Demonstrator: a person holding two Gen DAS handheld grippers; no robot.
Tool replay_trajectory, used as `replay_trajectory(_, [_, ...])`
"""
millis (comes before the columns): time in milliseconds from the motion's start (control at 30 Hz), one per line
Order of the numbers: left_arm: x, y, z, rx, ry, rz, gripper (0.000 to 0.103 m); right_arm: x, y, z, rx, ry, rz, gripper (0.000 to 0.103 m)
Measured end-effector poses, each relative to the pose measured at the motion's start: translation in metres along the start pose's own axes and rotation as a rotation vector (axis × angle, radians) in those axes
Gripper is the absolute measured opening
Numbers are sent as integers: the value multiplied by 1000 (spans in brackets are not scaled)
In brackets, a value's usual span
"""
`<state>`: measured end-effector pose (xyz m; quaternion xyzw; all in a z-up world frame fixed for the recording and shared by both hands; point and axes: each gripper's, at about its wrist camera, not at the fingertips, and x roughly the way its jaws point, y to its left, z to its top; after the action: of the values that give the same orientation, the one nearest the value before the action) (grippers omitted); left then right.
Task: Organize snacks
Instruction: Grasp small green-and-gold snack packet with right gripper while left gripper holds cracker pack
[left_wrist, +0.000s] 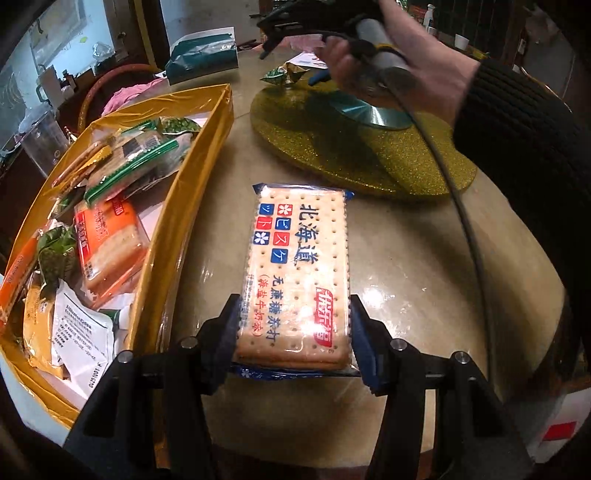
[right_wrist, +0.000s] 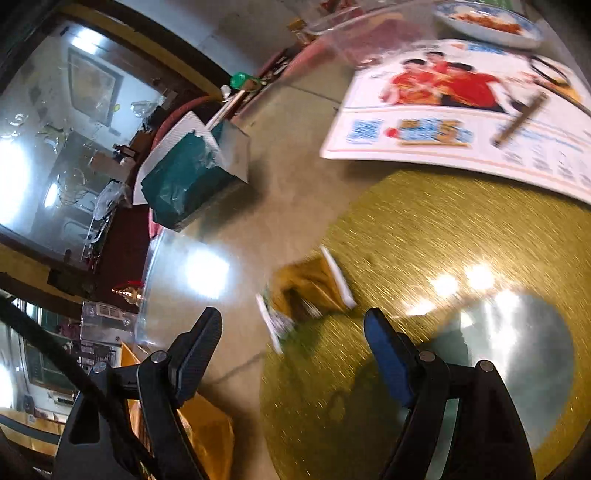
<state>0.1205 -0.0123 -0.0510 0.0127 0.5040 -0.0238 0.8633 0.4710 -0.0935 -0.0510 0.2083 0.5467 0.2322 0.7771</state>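
Left tool (left_wrist: 293, 332) is gripping the near end of a long clear-wrapped pack of pale crackers printed with blue and red characters (left_wrist: 295, 273), its two blue-padded fingers pressing against the pack's long sides. The pack is stretching away from the tool above the glossy beige stone desk (left_wrist: 424, 295); whether its far end is touching the desk cannot be told. Just to its left, a gold foil-lined box (left_wrist: 192, 177) is sitting on the desk, holding a heap of snack packets, among them an orange-wrapped cracker pack (left_wrist: 109, 251) and a green-striped clear one (left_wrist: 136, 158).

Right tool (right_wrist: 291, 343) is hanging with its fingers spread wide and nothing between them, over the edge of a round gold glitter mat (right_wrist: 443, 229) with a shiny silver disc (right_wrist: 524, 350) at its middle. Just beyond the fingertips, a small gold and green foil snack packet (right_wrist: 306, 291) is lying on the mat's rim, blurred. Farther off, a dark green wrapped block on a white sheet (right_wrist: 188, 181) is resting on the desk, and a printed flyer showing people in red shirts (right_wrist: 461, 110) is lying past the mat. In the left view, the person's right hand (left_wrist: 406, 59) is holding that tool's handle above the mat.
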Motion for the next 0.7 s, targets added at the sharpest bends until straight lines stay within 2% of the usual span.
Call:
replay_trajectory(33, [0,0,0,2,0,1,57,3,4,1,-13,-1,-1,76])
replay_trajectory(100, [0,0,1,3,1,2,57,10,13,2,-65,-5,-54,47])
replay_trajectory(167, [0,-1,1,0,2,5,57,11,16,1,-88,-4,-89,39])
replay_trajectory(333, [-3,-2,-3,-13,-2,17,57,-5,-7,-3,-55,12,-63,35])
replay_trajectory(433, [-5,-3,-8,-20,-8,23,57,-25,-21,-25,-62,24,-43,34])
replay_trajectory(700, [-13,-8,-24,-19,-36,26,57,-92,-50,-146,-126,49,37,34])
